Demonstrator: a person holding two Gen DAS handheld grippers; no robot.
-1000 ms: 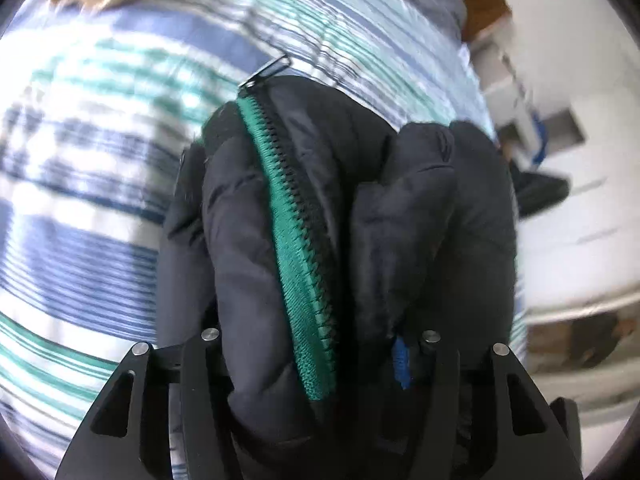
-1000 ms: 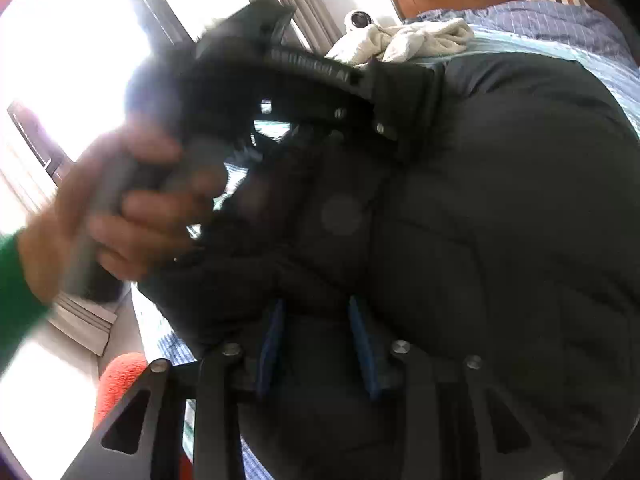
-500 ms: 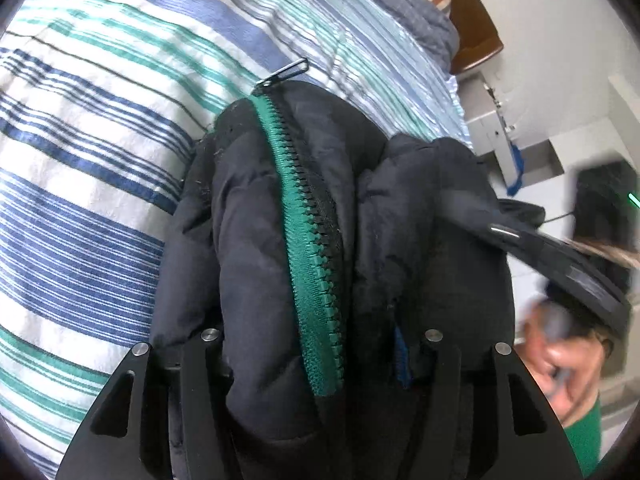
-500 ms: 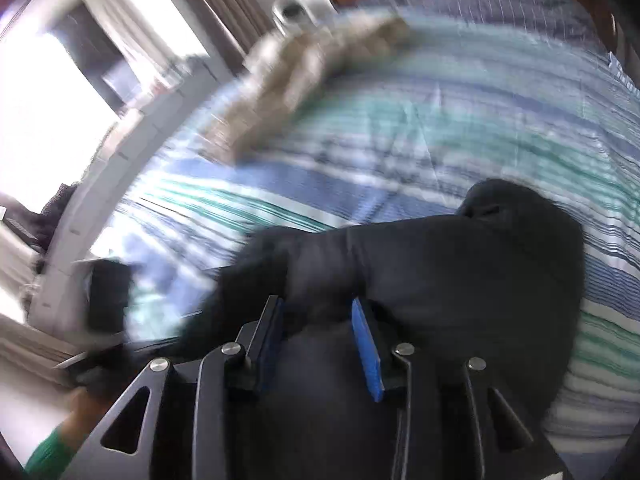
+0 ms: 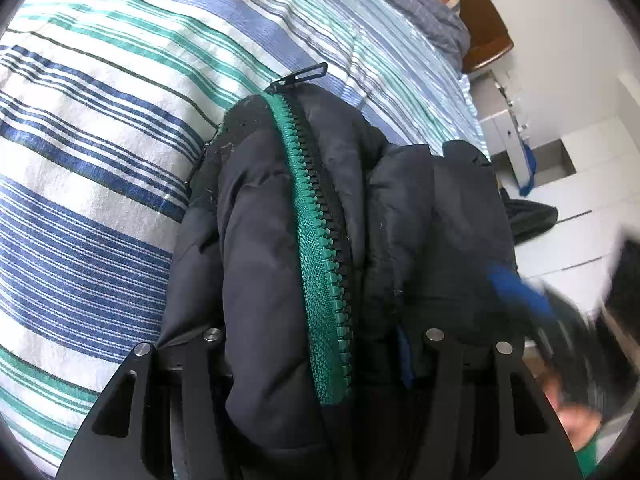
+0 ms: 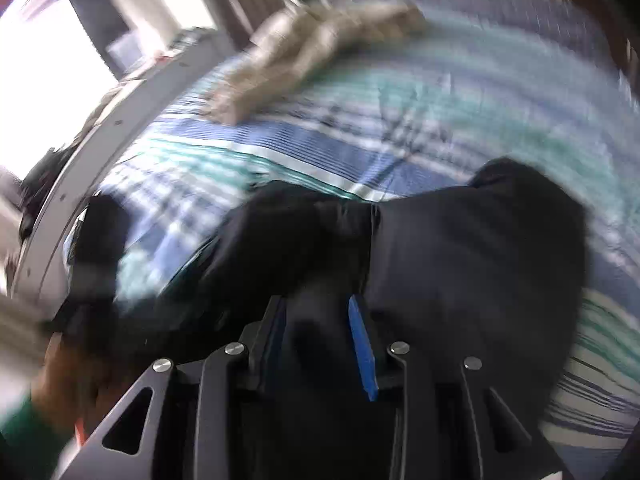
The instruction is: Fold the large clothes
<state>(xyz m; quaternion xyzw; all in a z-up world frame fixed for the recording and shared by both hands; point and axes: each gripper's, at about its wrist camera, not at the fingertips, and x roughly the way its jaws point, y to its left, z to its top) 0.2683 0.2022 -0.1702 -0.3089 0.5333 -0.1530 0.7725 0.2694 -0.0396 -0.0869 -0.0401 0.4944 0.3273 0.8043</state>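
Observation:
A black padded jacket (image 5: pixel 280 240) with a green zipper (image 5: pixel 316 248) is bunched up over a striped bed sheet (image 5: pixel 88 128). My left gripper (image 5: pixel 320 344) is shut on a thick fold of it, the zipper running between the fingers. In the right wrist view, blurred by motion, my right gripper (image 6: pixel 320 336) is shut on another fold of the jacket (image 6: pixel 460 264), its blue pads (image 6: pixel 362 348) pressed against the fabric. The right gripper also shows as a blur at the right edge of the left wrist view.
A beige garment (image 6: pixel 304 56) lies at the far side of the bed. A wooden headboard (image 5: pixel 480 28) and a grey pillow (image 5: pixel 420 8) are at the top right. White furniture (image 5: pixel 560 184) stands beside the bed. A hand with a green sleeve (image 5: pixel 580 432) is at the lower right.
The right gripper swung away with its fold, and the bed sheet came into its view. The left gripper sank a little with its fold and then kept still.

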